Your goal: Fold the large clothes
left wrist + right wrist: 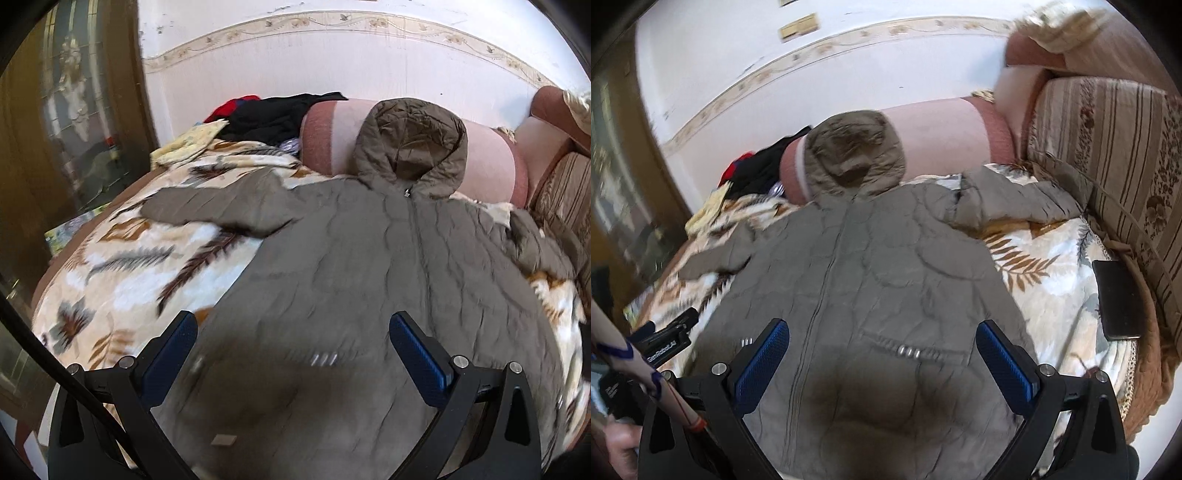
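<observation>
A grey-olive quilted hooded jacket (369, 258) lies face up and spread out on a leaf-patterned blanket, zipper closed. Its hood (410, 144) rests against a pink bolster. One sleeve (218, 206) stretches out to the left; the other sleeve (1015, 203) is bunched at the right. My left gripper (293, 328) hovers open over the jacket's lower left part, nothing between its blue pads. In the right wrist view the jacket (871, 280) fills the middle, and my right gripper (881, 336) hangs open above its hem near a pocket zipper (908, 350). The left gripper (665, 332) shows at the left edge.
A pink bolster (332, 136) lies at the bed's head, with a pile of black and red clothes (269, 114) beside it. Striped cushions (1108, 147) line the right side. A dark phone (1119, 302) lies on the blanket (1052, 266) at the right. A wooden cabinet (74, 110) stands left.
</observation>
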`<state>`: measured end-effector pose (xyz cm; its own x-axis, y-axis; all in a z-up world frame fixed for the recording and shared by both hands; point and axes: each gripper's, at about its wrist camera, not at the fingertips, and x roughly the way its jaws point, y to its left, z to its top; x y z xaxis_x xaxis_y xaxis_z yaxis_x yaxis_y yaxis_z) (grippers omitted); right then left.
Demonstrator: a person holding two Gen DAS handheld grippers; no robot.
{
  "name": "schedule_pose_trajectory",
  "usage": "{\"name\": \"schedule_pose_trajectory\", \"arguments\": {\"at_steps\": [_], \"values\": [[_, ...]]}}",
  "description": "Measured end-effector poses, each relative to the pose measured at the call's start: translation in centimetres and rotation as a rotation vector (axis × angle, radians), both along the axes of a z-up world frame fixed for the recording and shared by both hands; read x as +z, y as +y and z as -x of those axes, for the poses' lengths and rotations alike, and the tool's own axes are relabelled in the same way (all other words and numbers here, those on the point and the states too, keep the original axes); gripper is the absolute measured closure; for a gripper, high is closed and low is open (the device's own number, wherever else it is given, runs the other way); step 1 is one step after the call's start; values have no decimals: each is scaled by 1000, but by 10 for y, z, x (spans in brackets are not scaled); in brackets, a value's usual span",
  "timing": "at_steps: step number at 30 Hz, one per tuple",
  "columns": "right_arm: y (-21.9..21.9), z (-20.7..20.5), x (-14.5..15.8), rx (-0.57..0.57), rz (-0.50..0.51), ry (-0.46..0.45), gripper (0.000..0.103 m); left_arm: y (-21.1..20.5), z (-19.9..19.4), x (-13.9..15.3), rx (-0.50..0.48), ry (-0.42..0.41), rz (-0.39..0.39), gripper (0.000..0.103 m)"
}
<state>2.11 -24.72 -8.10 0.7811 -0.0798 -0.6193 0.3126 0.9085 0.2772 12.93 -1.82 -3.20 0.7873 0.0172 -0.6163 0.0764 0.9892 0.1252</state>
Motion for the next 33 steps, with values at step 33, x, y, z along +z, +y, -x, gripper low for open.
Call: {"name": "schedule_pose_trajectory", "arguments": {"at_steps": [33], "values": [[-413,-135,-60,-604,-133,187,35,-64,-132,-91,-86,168,-2,0]]}}
